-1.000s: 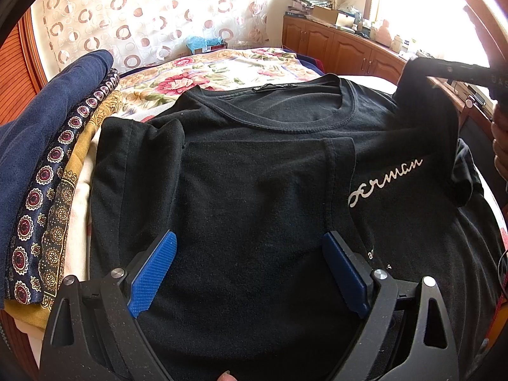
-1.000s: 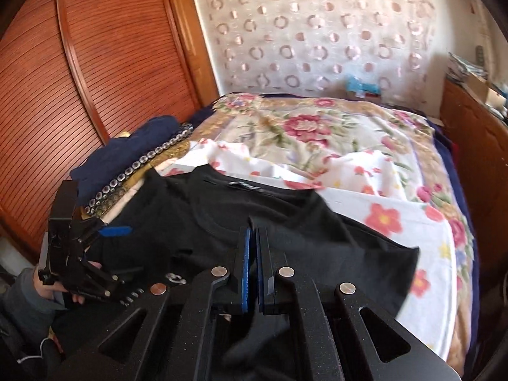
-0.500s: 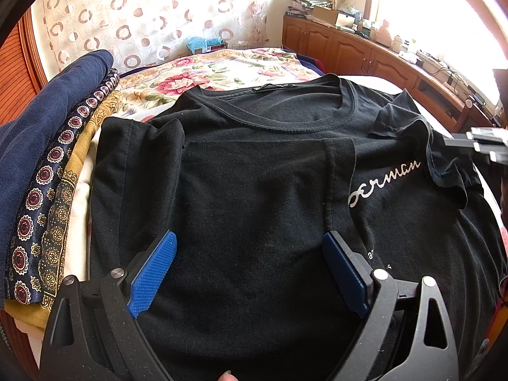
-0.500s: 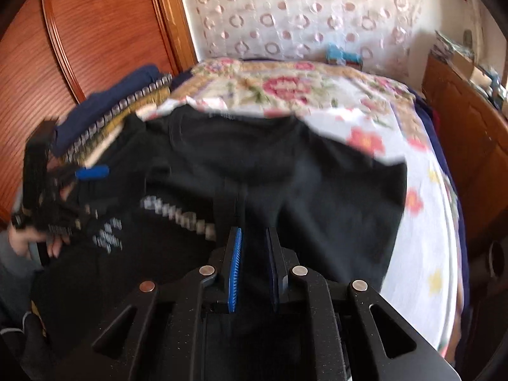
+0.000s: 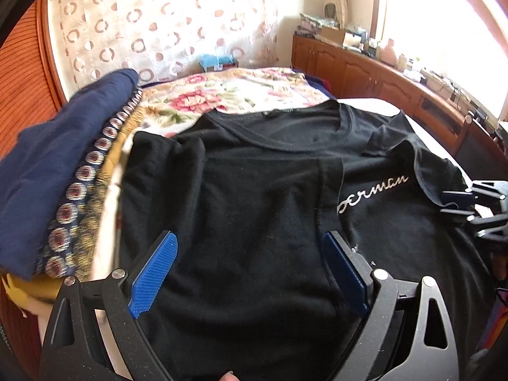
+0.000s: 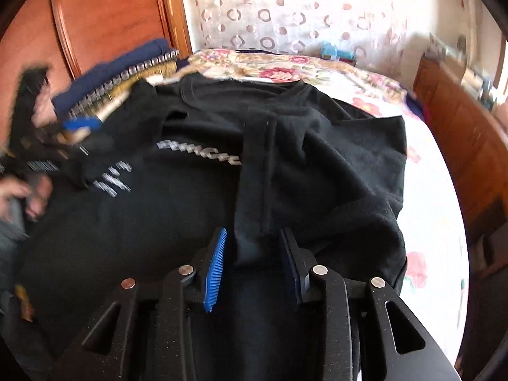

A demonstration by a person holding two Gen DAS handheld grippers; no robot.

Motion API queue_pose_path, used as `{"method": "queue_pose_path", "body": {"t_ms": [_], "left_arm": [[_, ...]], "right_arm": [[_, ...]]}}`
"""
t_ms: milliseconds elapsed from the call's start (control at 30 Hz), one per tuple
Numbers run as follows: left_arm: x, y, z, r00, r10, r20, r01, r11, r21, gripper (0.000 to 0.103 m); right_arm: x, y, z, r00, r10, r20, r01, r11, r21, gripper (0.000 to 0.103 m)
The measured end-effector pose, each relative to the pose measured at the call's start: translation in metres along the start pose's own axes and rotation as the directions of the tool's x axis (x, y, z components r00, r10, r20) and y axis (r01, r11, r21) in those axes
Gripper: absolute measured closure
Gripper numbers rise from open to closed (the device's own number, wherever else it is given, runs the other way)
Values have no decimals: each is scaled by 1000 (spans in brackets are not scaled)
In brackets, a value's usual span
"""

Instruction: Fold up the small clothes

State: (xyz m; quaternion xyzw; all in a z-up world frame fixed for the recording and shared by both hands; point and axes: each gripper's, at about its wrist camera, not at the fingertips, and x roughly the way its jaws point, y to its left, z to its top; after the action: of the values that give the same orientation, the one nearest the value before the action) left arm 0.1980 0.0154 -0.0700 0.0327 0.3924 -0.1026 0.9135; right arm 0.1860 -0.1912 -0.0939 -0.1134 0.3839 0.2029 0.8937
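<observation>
A black T-shirt (image 5: pixel 260 190) with white script lettering lies on the bed, its left side folded over the chest. My left gripper (image 5: pixel 250 266) is open and empty, low over the folded part. The shirt also fills the right wrist view (image 6: pixel 190 209), where its right sleeve (image 6: pixel 254 171) lies folded inward. My right gripper (image 6: pixel 254 263) is open, its blue pads (image 6: pixel 216 270) either side of the sleeve's end without gripping it. The right gripper also shows at the right edge of the left wrist view (image 5: pixel 463 200).
A stack of folded clothes (image 5: pixel 60 184), navy on top with patterned and yellow ones below, sits left of the shirt. A floral bedspread (image 5: pixel 235 92) covers the bed. Wooden cabinets (image 5: pixel 374 76) run along the right; a wooden wardrobe (image 6: pixel 108 19) stands at the left.
My right gripper carried the right sleeve inward over the shirt, lowered it, then opened and let it go. My left gripper stayed open and drifted slightly back.
</observation>
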Motion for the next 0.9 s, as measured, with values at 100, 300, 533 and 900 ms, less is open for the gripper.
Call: {"method": "queue_pose_path", "body": {"t_ms": [100, 300, 533, 900], "left_arm": [[-13, 4, -2, 1000, 15, 23, -15, 1000, -12, 10], [-33, 11, 2, 996, 45, 72, -43, 999, -30, 10], [-41, 19, 14, 991, 77, 114, -72, 996, -47, 10], [-25, 41, 49, 993, 89, 72, -89, 996, 0, 11]], "right_arm": [[1, 8, -1, 999, -44, 5, 44, 999, -30, 68], [-14, 11, -1, 999, -19, 26, 20, 999, -43, 96], [-31, 12, -11, 996, 90, 29, -89, 995, -40, 96], [-37, -10, -7, 993, 63, 102, -67, 997, 35, 69]]}}
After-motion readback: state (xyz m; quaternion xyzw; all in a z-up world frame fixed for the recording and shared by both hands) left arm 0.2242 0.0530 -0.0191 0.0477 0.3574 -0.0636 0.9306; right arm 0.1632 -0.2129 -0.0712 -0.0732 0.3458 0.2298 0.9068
